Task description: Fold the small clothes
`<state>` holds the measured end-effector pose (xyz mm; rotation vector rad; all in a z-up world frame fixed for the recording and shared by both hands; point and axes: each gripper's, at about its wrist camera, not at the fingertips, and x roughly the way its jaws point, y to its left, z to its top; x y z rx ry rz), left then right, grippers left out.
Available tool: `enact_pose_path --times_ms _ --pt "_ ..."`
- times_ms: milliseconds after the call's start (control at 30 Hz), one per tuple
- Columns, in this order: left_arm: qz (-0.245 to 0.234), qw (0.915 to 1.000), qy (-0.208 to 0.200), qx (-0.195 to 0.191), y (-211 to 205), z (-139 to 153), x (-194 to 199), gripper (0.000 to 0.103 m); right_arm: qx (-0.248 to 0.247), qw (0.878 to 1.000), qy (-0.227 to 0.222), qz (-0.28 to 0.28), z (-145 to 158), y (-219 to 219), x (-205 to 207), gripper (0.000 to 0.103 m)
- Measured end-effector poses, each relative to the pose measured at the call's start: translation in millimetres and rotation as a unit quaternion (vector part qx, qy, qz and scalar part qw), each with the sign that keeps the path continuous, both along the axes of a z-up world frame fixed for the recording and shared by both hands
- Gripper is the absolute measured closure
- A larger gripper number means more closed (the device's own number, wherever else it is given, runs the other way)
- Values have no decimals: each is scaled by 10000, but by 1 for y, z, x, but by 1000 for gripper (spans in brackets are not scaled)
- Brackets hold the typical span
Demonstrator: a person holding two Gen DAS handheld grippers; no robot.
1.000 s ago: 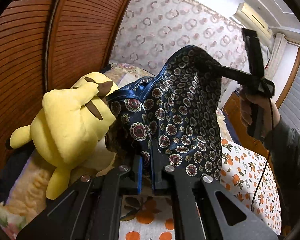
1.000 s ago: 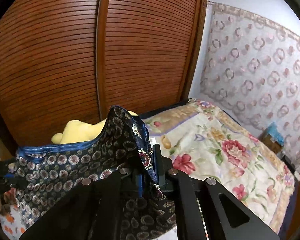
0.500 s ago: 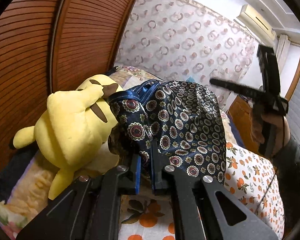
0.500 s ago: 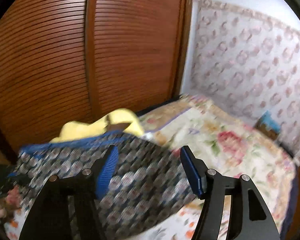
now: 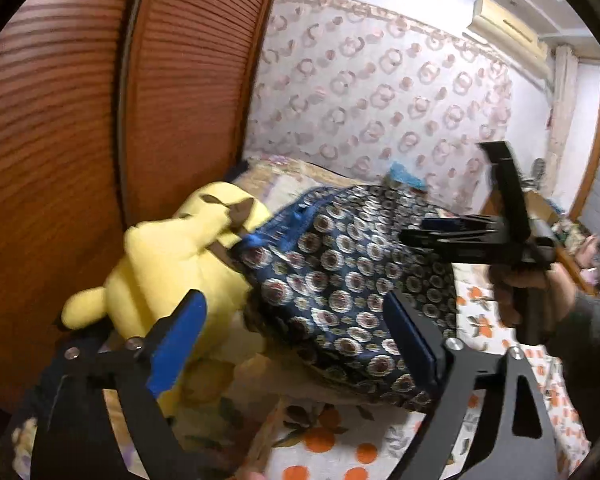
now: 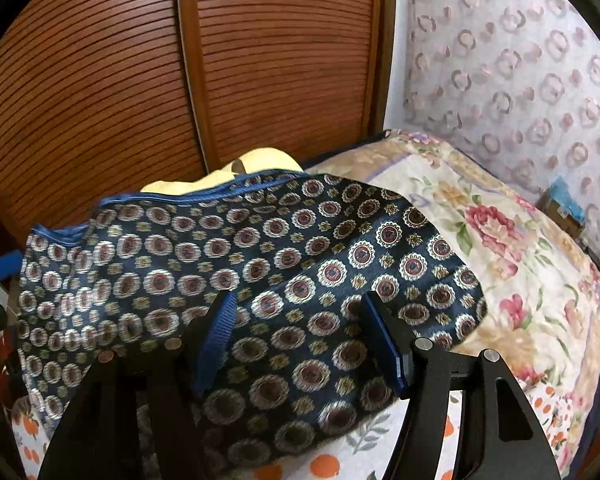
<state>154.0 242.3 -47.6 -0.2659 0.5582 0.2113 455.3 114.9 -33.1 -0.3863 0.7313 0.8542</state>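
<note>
The patterned shorts [image 6: 260, 280] lie loose on the bed [image 6: 520, 280], ahead of and between both sets of spread jaws, draped partly against the yellow plush toy [image 5: 172, 264]. The left gripper [image 5: 296, 336] and right gripper [image 6: 300, 332] are both released, holding nothing. Judged risk: the slippery-looking cloth could slump or snag on the toy, spoiling the fold.

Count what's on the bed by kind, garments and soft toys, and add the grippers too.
Patterned navy garments: 1
Yellow plush toys: 1
Grippers: 2, left gripper and right gripper, both open
Total: 4
</note>
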Motion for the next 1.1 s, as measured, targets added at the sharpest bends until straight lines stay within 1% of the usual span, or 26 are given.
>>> enact_pose_path --times_ms 33,167,233,467,533,733,833,1033,1100 --pt "42 9999 2 97 -1 2 -2 10 26 10000 -38 -10 3 0 -7 37" --pt "-13 9996 37 273 -7 6 -10 10 192 9997 -165 -42 10 -8 -27 37" --pt "-69 9995 55 296 -11 7 -13 10 290 9994 -205 -53 15 -12 -40 37" --pt "-356 9985 73 401 -37 12 -28 10 568 9976 -335 -218 32 -71 -105 32" --pt "-301 9983 144 469 -46 14 -31 10 614 9970 -368 -287 33 -82 -124 30" --pt "-460 9978 70 471 -72 15 -45 10 707 9937 -523 -690 36 -126 -182 24" --pt "-689 9964 12 484 -89 17 -50 10 724 9914 -591 -918 38 -151 -213 21" --pt "-1064 9926 -107 571 -124 21 -56 10 837 9824 -794 -1468 46 -197 -277 20" --pt "-1213 9910 -112 558 -136 22 -57 10 831 9789 -857 -1656 48 -206 -289 20"
